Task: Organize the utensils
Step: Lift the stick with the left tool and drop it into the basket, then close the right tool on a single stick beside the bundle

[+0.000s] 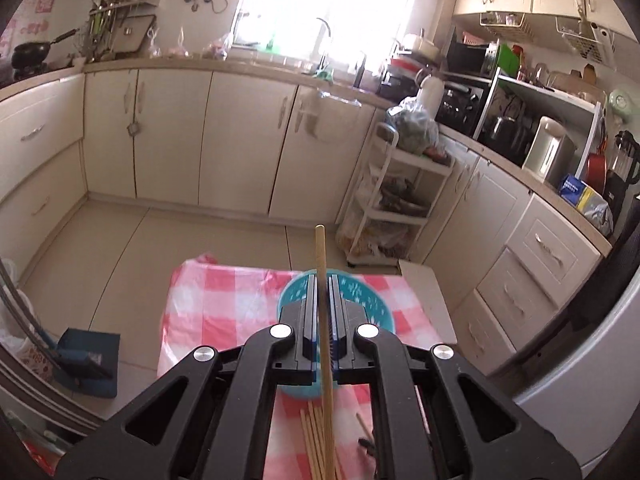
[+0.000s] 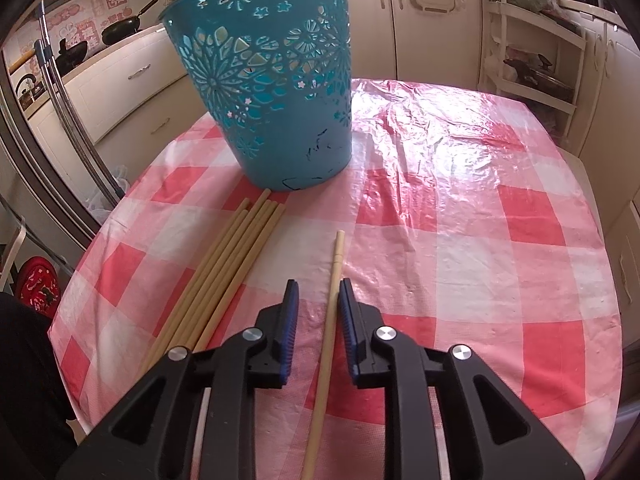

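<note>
Left fingers (image 1: 309, 300) clamp 1 chopstick (image 1: 321, 256); right fingers (image 2: 289, 312), parted, straddle another chopstick (image 2: 334, 280).

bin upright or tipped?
Upright. In the right wrist view the bin stands on its base on the tablecloth, rim at top, chopsticks lying in front of it.

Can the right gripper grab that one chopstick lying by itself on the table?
Probably yes. The right gripper already straddles the single chopstick with its jaws open on either side, and nothing lies between them. The bundle of chopsticks sits clear to the side.
</note>
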The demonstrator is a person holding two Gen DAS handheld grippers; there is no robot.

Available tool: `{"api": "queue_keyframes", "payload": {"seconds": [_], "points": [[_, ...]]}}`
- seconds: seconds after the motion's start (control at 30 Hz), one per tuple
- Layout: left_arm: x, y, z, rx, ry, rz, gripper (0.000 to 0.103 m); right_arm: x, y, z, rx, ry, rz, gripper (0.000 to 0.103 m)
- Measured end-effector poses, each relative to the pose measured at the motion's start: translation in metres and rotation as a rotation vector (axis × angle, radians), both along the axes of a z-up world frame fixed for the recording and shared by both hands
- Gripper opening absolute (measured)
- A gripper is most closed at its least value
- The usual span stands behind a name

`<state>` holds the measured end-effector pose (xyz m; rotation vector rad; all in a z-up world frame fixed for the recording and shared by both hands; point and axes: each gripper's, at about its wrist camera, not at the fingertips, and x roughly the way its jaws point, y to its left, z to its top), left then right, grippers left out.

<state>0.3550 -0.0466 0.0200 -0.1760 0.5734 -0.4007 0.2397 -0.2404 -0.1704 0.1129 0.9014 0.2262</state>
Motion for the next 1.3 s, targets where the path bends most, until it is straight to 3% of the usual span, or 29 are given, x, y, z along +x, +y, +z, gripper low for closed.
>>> {"api": "queue_keyframes", "payload": {"seconds": [0.23, 0.33, 0.6, 0.77, 0.83, 0.9, 0.93, 1.1, 1.2, 1.3], "points": [[0.052, -0.039, 0.014, -0.015, -0.161, 0.114, 0.005, 0.001, 0.002, 0.000, -0.001, -0.001, 0.011, 0.026], [0.074, -0.053, 0.006, 0.005, -0.185, 0.154, 0.005, 0.001, 0.003, 0.000, 0.001, -0.001, 0.014, 0.027], [0.095, -0.074, -0.034, 0.074, -0.123, 0.170, 0.005, 0.001, 0.000, 0.001, 0.022, 0.004, 0.016, 0.028], [0.086, -0.073, -0.057, 0.144, -0.012, 0.138, 0.005, 0.001, -0.002, 0.001, 0.040, 0.007, 0.016, 0.028], [0.076, -0.063, -0.062, 0.163, 0.017, 0.137, 0.016, 0.001, -0.002, 0.001, 0.040, 0.007, 0.016, 0.028], [0.058, -0.044, -0.065, 0.180, 0.025, 0.166, 0.051, 0.001, -0.003, 0.001, 0.034, 0.005, 0.017, 0.028], [0.049, -0.034, -0.065, 0.183, 0.019, 0.191, 0.056, 0.001, -0.003, 0.001, 0.032, 0.005, 0.017, 0.028], [-0.002, 0.028, -0.069, 0.182, 0.007, 0.276, 0.074, -0.001, 0.003, 0.002, -0.004, -0.004, 0.024, 0.033], [-0.019, 0.062, -0.079, 0.166, 0.019, 0.331, 0.077, -0.002, 0.005, 0.002, -0.017, -0.006, 0.020, 0.033], [-0.024, 0.097, -0.097, 0.096, 0.087, 0.389, 0.078, -0.001, 0.004, 0.002, -0.016, -0.005, 0.014, 0.033]]}}
